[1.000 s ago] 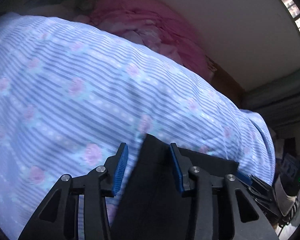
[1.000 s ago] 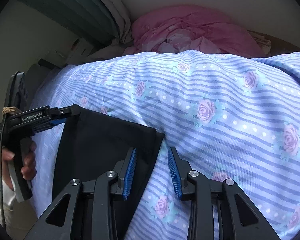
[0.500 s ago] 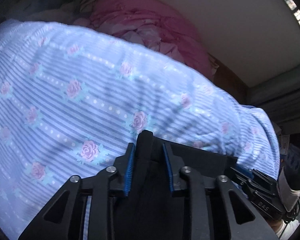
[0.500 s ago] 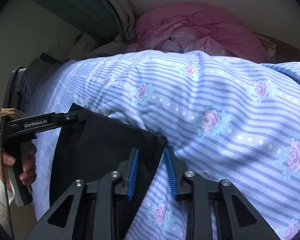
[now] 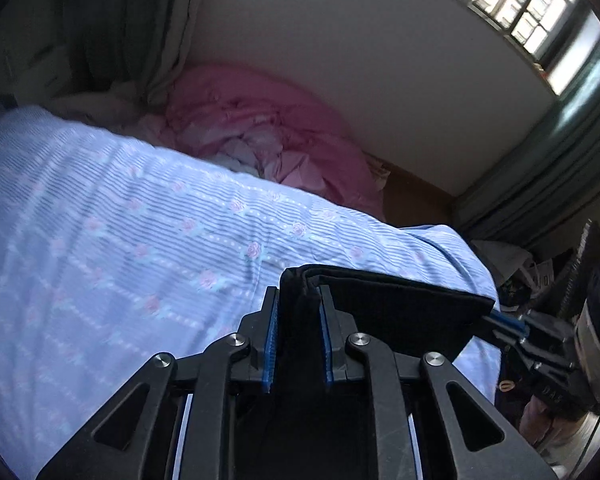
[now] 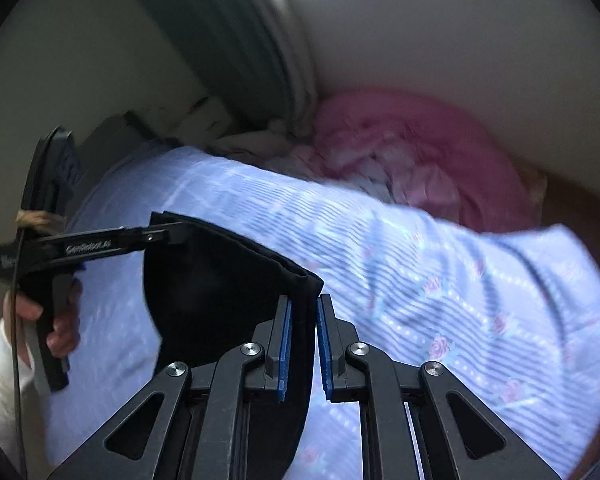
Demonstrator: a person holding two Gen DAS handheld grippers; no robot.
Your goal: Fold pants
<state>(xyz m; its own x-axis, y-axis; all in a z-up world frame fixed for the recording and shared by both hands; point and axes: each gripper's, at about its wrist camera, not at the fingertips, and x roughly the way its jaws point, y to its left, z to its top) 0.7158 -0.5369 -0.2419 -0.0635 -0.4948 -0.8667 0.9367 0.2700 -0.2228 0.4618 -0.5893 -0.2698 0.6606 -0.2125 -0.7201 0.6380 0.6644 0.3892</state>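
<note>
Holding the black pants (image 5: 392, 312) up over the bed (image 5: 120, 240), you pinch one corner in your left gripper (image 5: 296, 336) and the other in your right gripper (image 6: 301, 344), both jaws closing tight on the cloth.

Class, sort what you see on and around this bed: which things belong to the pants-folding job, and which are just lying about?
Part of the job:
- black pants
- left gripper, closing on one corner
- right gripper, closing on the other corner
- striped floral bedcover, the work surface

Just lying about:
- pink bedding heap
- grey-green curtain
</note>
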